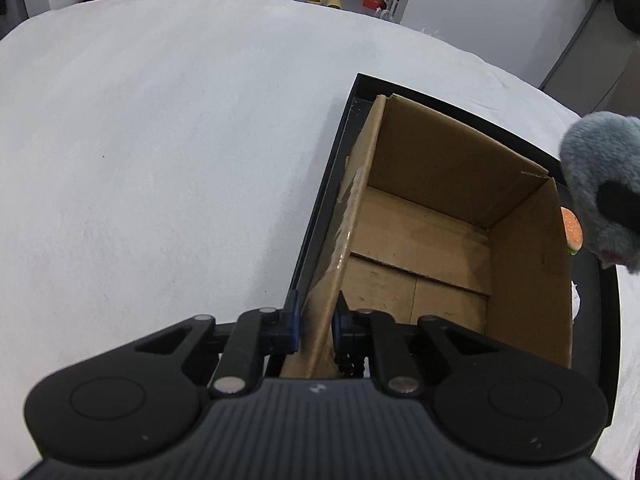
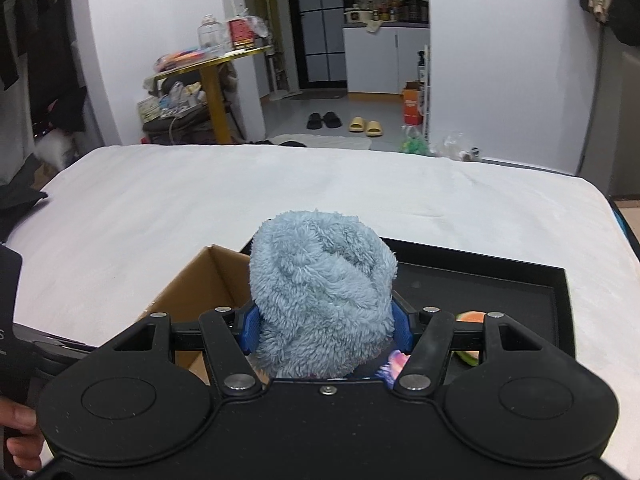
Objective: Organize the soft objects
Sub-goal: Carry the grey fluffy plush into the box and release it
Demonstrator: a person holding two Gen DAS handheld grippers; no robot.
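Right gripper: clamps fluffy blue-grey plush toy, frame centre. Left gripper: pinches brown cardboard box wall, lower centre.

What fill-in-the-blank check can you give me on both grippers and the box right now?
1. The right gripper is shut on a blue ____ toy.
2. The left gripper pinches the wall of the ____ box.
3. That box sits in a ____ tray.
4. Inside, the box holds ____.

Missing: plush; cardboard; black; nothing
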